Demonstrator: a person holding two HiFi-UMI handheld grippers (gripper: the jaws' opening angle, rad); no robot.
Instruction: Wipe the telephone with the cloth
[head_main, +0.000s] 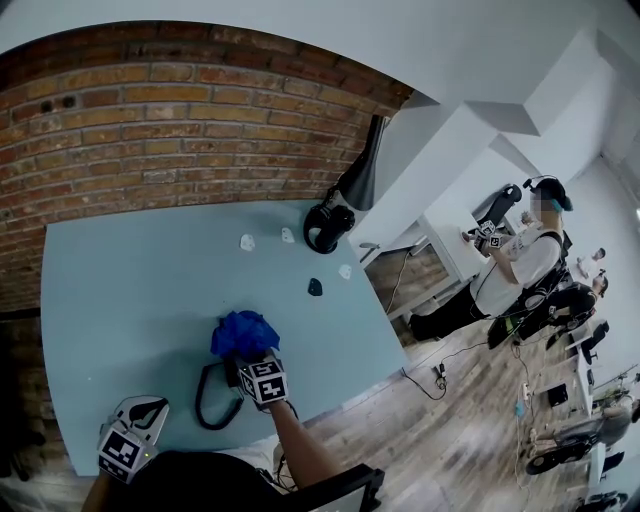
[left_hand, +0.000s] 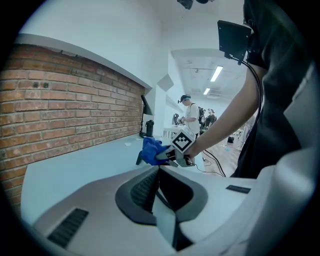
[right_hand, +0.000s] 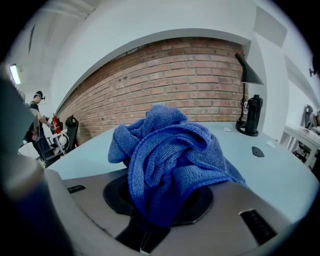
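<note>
cloth (right_hand: 170, 150): blue fuzzy woven fabric | table (head_main: 130, 290): smooth matt | wall (head_main: 170, 130): rough brick | floor (head_main: 440, 440): wood planks

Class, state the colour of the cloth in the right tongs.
The cloth is blue, clearest in the right gripper view.

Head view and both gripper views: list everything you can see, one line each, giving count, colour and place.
brick wall: 1, red-brown, behind everything
table: 1, light blue, against the brick wall
lamp: 1, black, far corner of the table
bottle: 1, black, beside the lamp
white pieces: 3, small, far half of the table
black piece: 1, small, near the white pieces
cloth: 1, blue, bunched, near edge of the table
telephone: 1, black, partly under the cloth
person: 1, white top, standing right of the table
left gripper: 1, grey, fingers together, empty
right gripper: 1, grey, fingers shut on the cloth
</note>
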